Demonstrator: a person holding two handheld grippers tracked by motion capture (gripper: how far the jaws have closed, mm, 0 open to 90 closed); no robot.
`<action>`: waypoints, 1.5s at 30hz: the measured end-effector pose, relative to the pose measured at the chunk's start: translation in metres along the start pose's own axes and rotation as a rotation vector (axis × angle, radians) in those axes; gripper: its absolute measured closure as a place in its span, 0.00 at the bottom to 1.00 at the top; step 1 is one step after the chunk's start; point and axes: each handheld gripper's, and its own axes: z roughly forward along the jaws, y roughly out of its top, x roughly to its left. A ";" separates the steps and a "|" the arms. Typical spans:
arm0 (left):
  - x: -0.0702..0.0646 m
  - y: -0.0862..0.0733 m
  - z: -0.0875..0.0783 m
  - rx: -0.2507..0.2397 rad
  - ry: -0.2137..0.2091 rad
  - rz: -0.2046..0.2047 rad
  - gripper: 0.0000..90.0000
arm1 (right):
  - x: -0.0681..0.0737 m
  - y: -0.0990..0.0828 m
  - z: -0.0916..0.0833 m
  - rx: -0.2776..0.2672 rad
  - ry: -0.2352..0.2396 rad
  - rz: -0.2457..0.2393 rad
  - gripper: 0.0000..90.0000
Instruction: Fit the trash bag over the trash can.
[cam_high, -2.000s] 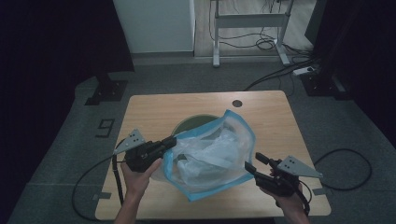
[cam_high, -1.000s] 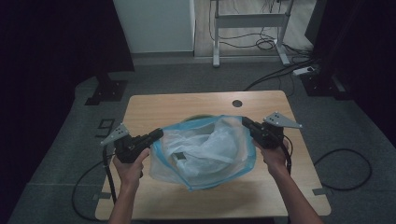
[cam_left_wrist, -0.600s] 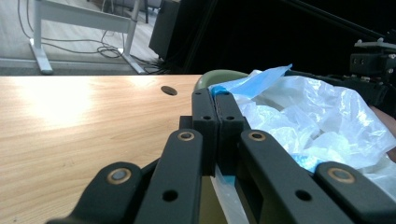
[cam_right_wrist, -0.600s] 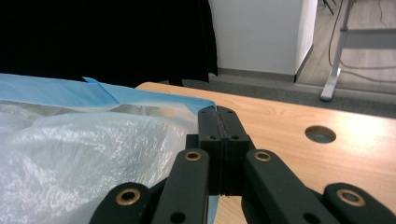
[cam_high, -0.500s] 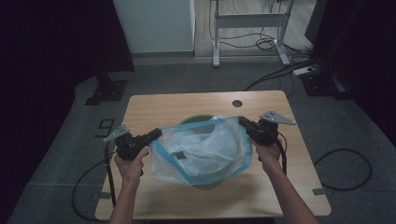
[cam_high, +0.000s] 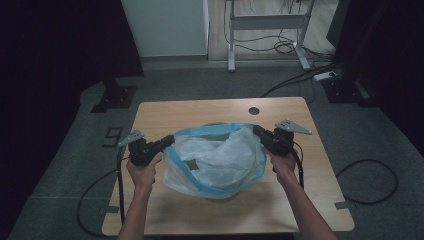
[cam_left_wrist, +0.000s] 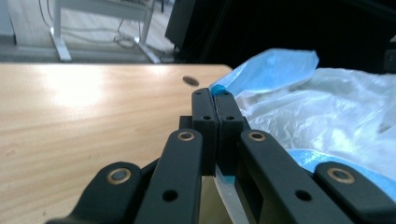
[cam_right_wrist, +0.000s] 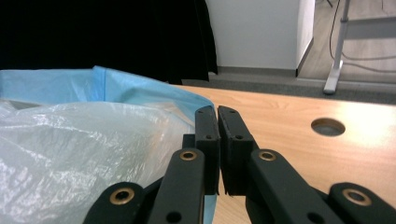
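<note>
Pale wood is making up the surface (cam_high: 165, 117), which is carrying everything, with a round hole (cam_high: 254, 110) near its far edge. Sitting at its middle is a clear plastic bag (cam_high: 220, 157) with a blue rim (cam_high: 210, 131), spread wide over a dark round bin (cam_high: 223, 192) whose lower edge is just peeking out beneath the plastic.

A person's left hand (cam_high: 143, 170) is holding the left tool (cam_high: 167, 142) at the bag's left edge. Its jaws are standing pressed together with a strip of the blue rim pinched between them. The right hand (cam_high: 283, 162) is holding the right tool (cam_high: 257, 131) at the bag's right edge; its jaws are standing almost together, with a thin slit between them, and the blue rim is lying against the inner one, so whether they are pinching it cannot be told.

Looking from above, the high view is giving the whole mouth of the bag stretched between both tools. The left gripper view is showing, close up, the blue film caught at the jaw tips (cam_left_wrist: 218, 89). The right gripper view is showing the rim (cam_right_wrist: 140, 91) running up to the jaws and the crinkled clear plastic below it.
</note>
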 end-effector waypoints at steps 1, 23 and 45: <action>0.002 -0.001 0.002 0.012 0.003 -0.006 0.99 | 0.000 -0.002 0.001 0.008 -0.005 0.002 0.95; 0.021 -0.027 0.029 0.141 0.020 -0.103 0.99 | -0.004 -0.032 0.029 0.171 -0.047 0.037 0.97; 0.009 -0.017 0.008 0.032 -0.033 -0.056 0.95 | 0.009 -0.021 -0.067 -0.022 0.016 0.001 0.61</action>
